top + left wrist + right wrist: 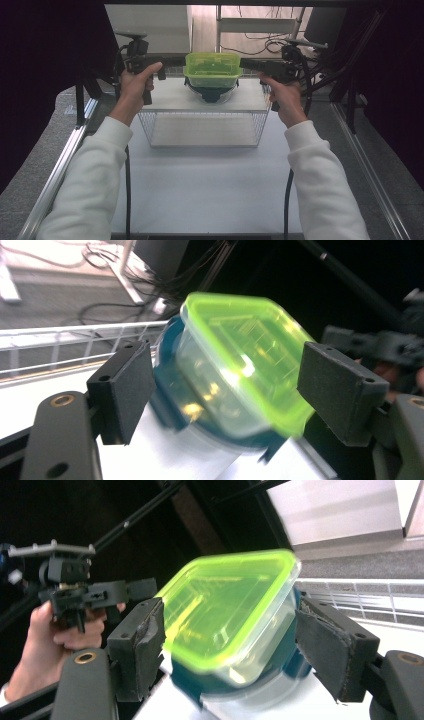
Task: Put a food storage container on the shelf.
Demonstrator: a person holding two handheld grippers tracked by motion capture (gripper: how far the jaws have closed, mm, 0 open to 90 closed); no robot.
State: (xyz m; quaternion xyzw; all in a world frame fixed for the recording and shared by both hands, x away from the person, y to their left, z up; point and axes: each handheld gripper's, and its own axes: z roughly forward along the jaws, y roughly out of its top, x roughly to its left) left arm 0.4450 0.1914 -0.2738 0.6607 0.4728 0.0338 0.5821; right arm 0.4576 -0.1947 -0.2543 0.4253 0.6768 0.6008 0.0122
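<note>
Green-lidded container (212, 69) upright, lengthwise left-right

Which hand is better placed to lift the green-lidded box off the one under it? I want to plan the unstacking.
Neither clearly; marginally the right. Both tongs, left and right, stand open, level with the green-lidded box that sits on the blue-lidded box. In the right gripper view the box sits more centred between the jaws.
</note>
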